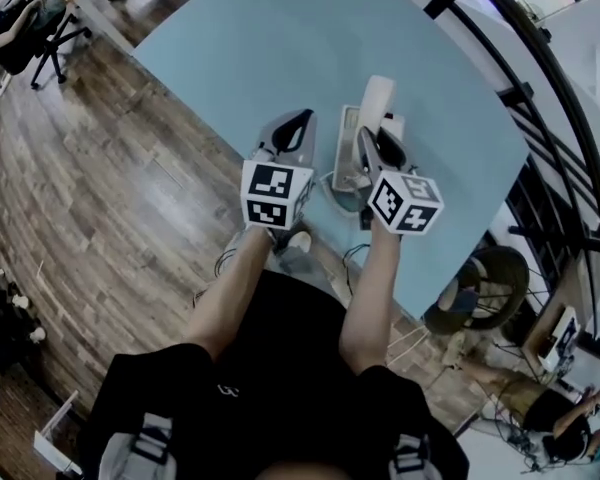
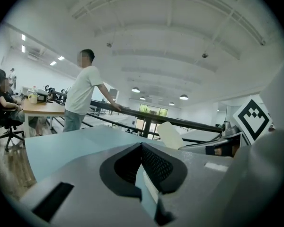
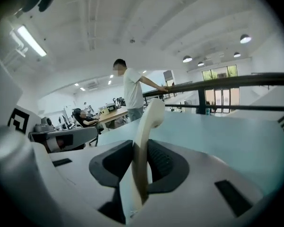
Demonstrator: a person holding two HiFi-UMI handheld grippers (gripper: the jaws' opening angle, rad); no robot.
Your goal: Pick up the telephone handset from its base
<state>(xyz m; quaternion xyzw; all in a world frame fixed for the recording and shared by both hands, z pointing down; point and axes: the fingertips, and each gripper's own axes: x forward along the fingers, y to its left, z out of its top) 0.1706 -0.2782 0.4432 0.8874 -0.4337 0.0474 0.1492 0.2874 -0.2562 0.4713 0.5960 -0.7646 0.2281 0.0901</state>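
Observation:
The cream telephone handset is raised above its pale base, which stands on the light blue table. My right gripper is shut on the handset. In the right gripper view the handset stands upright between the black pads of the right gripper, its curved end sticking out ahead. My left gripper hovers just left of the base with nothing in it. In the left gripper view the left gripper has its pads together, and the handset shows to its right.
A dark railing curves along the table's far right side. A person stands at that rail, and another sits at a wooden desk far left. Wooden floor lies left of the table, and cables hang under its near edge.

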